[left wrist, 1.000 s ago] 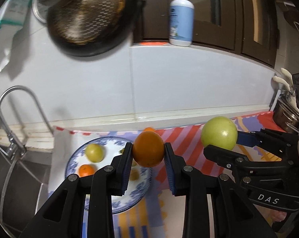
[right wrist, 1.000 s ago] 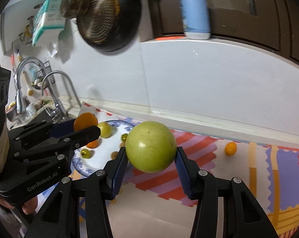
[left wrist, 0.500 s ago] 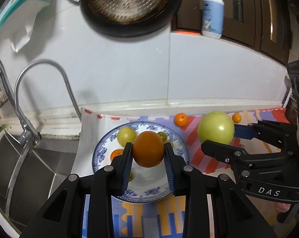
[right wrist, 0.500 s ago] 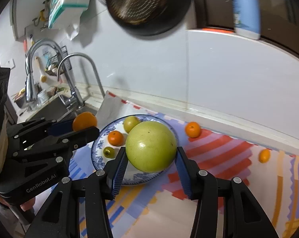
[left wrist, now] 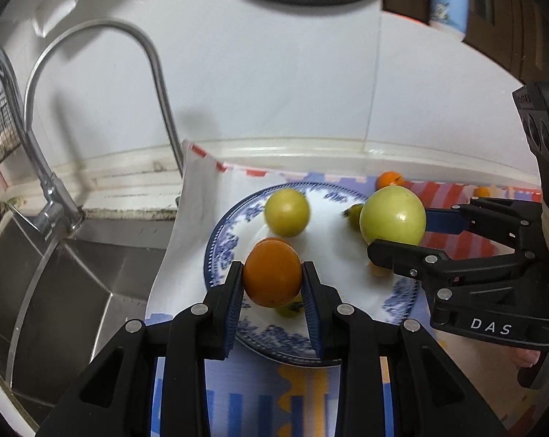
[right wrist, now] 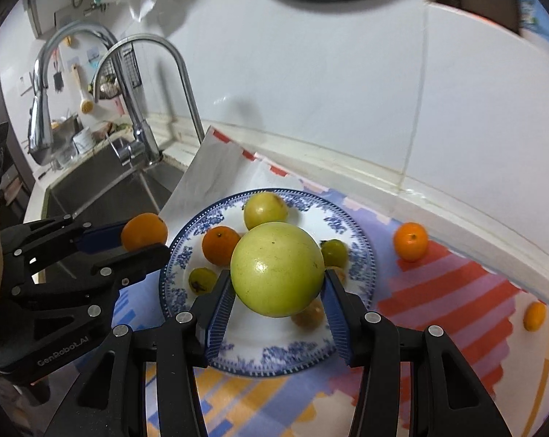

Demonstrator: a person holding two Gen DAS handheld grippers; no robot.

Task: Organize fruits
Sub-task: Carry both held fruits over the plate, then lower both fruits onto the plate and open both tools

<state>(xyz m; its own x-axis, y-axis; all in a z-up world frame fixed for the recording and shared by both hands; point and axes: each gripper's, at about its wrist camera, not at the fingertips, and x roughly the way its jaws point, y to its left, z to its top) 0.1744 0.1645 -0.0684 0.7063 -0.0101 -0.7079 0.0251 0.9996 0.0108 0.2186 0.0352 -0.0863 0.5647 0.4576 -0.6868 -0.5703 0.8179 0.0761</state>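
the left gripper (left wrist: 272,284) is clamped on an orange fruit (left wrist: 272,278), its blue pads pressing both sides, and hangs over the 8 o'clock side of a blue-and-white patterned plate (left wrist: 220,255). the right gripper (right wrist: 277,284) is clamped on a large green round fruit (right wrist: 277,268), held above the middle of the same plate. seen from the right wrist, the plate already carries a yellow-green fruit (right wrist: 265,208) at 12 o'clock, a small orange (right wrist: 220,244) at 10 o'clock, a small green fruit (right wrist: 202,280) at 9 o'clock, another small green one (right wrist: 334,253) at 3 o'clock, and a yellowish one (right wrist: 309,315) partly hidden beneath the held fruit. the plate sits on a striped, colourful mat (right wrist: 456,291). off the plate, a small orange (right wrist: 411,242) lies on the mat at 2 o'clock, and a smaller one (right wrist: 534,316) further out at 3 o'clock. a steel sink (left wrist: 56,291) with a curved faucet (left wrist: 103,32) lies at 9 o'clock of the plate.
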